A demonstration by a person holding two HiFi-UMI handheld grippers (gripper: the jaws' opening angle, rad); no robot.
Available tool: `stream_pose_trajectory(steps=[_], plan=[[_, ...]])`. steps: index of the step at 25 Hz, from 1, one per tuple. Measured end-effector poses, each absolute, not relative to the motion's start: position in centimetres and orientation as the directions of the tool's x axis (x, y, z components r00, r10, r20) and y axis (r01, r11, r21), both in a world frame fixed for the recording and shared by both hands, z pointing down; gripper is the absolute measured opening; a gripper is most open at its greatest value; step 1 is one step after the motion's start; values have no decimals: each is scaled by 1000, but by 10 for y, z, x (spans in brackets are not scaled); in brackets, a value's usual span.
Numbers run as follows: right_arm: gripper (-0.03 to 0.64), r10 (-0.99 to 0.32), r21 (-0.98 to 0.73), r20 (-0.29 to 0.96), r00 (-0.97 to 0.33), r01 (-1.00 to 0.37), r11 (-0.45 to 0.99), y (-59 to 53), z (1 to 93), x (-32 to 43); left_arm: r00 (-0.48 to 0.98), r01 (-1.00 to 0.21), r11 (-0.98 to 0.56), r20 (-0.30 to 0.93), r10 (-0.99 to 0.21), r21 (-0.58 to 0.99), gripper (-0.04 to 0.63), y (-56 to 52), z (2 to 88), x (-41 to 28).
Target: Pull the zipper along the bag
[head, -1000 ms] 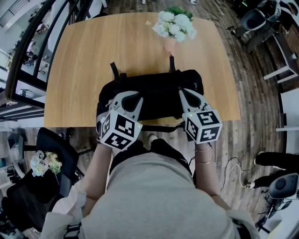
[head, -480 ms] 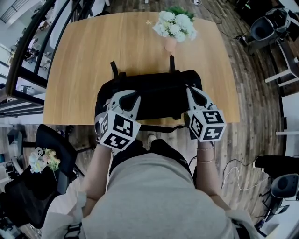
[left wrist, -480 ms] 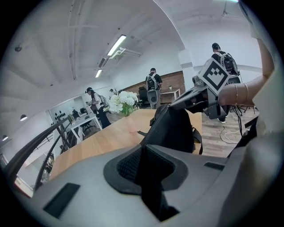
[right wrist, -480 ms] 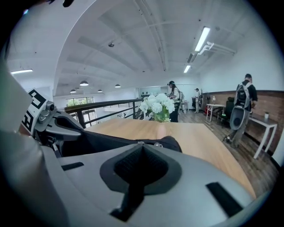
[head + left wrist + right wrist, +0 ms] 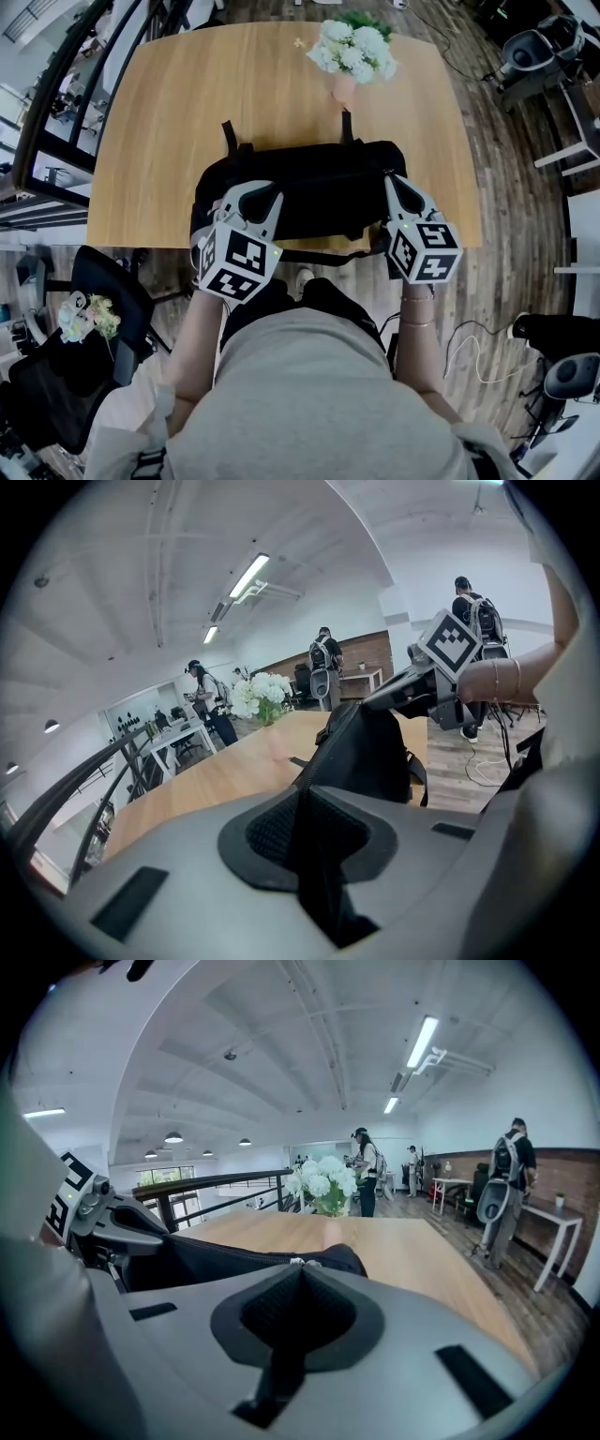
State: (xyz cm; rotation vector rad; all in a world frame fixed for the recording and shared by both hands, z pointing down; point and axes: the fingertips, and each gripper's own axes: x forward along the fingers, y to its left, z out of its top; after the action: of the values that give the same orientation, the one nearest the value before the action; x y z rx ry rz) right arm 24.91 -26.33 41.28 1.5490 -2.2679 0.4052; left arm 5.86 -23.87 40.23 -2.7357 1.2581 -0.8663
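Because a zip drags the cloth along with it, the left gripper works as an anchor. Its jaws are clenched on a fold of black fabric at the 9 o'clock end of the bag, likely so the bag doesn't slide when pulled. The right gripper sits at the 3 o'clock end with its jaws pressed together. A small metal bit shows at their tips, which I judge to be the zipper pull, pinched. The two grippers face each other across the bag, so the fabric between them should be kept taut for the slider.

The bag lies on the wooden table at its 6 o'clock edge, right in front of the person. Its long axis runs 9 to 3 o'clock, parallel to that edge. The zipper line follows the same axis along the top, and from the right gripper view it looks joined between the two grippers. Two straps point toward 12 o'clock. The flowers stand at about 12 to 1 o'clock from the bag, well apart and not in the way. With the pull at the 3 o'clock end, the run looks almost done.
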Motion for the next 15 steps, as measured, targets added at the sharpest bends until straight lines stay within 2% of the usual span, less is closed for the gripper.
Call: stream_pose_trajectory(steps=[7,12,15], plan=[[15,-847,-12,436,-304,-943,332,-264,414,249,532,-692,-691,500,-683,-207,50,-236,408,62],[15,-848,-13,444,-290,-948,318,-261,412,249,540,-704,-690,502,-675,-170,117,-232,409,60],[56,-847,-12,444,-291,-947,320,-257,408,249,551,-712,-688,492,-674,-144,135,-231,407,60]])
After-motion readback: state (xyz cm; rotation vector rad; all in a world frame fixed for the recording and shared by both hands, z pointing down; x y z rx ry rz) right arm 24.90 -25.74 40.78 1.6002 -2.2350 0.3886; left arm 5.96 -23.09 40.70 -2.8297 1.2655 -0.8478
